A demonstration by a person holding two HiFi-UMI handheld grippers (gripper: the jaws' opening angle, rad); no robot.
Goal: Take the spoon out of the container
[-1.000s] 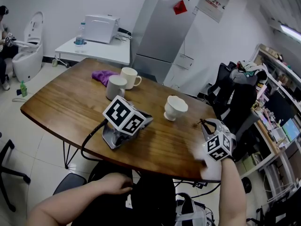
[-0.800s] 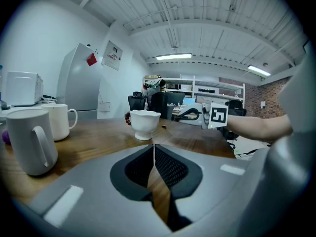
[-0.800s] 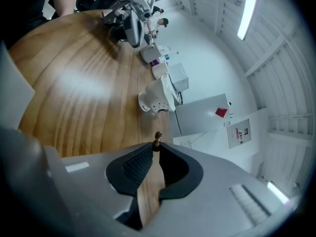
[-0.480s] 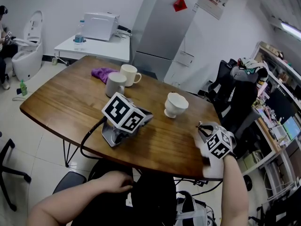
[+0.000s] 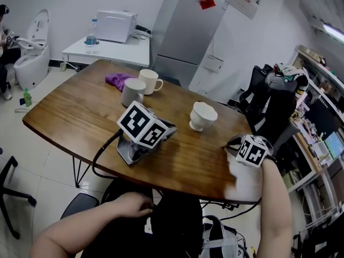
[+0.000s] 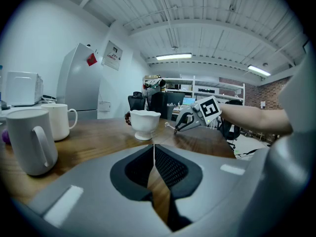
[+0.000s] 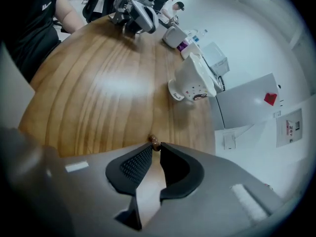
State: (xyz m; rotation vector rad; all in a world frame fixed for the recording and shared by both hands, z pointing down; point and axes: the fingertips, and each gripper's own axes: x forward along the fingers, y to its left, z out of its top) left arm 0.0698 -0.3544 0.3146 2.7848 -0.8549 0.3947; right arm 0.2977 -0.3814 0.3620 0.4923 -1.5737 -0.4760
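Sunk lower toward table [image 5: 80, 112]: right tool [image 7: 155, 146], jaws just easing apart yet pinching spoon [image 7: 154, 139] tip, apparently for set-down clear of cup [image 5: 203, 115]; left tool [image 6: 154, 149] parked, closed.

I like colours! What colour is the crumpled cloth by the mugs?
Purple; the crumpled cloth shows best in the head view.

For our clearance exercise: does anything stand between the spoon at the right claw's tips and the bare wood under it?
Nothing visible does. The spoon sits at the tips of the right claw, whose jaws have just been opening. Bare table lies beneath it, and the white cup stands apart.
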